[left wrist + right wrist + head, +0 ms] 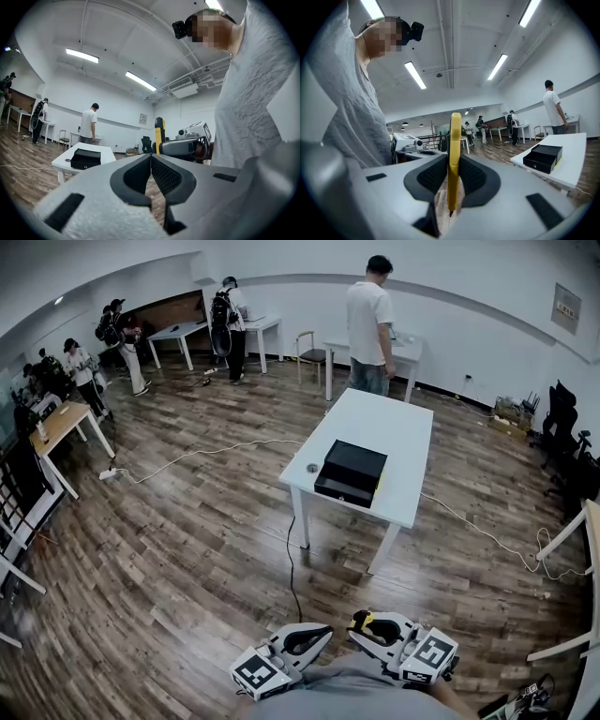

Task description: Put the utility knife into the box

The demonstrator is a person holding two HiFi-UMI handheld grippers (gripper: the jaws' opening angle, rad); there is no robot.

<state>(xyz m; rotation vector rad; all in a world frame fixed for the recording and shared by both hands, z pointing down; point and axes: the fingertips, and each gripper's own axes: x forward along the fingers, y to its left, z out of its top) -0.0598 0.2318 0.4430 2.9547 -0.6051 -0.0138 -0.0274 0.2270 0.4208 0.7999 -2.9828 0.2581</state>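
A yellow utility knife [453, 159] stands upright, clamped between the black pads of my right gripper [453, 174]. In the head view that gripper [367, 625] sits low, close to my body, with the knife's yellow end [361, 621] poking out. My left gripper [314, 637] is beside it, jaws pressed together with nothing between them [151, 174]. The black box [351, 472] lies closed on the white table [403, 437] a few steps ahead, also seen as the box [543, 157] in the right gripper view.
A small round object [312, 468] lies on the table left of the box. A white cable [202, 451] and a black cable [290, 568] run across the wooden floor. A person [370, 324] stands behind the table; others stand at far desks.
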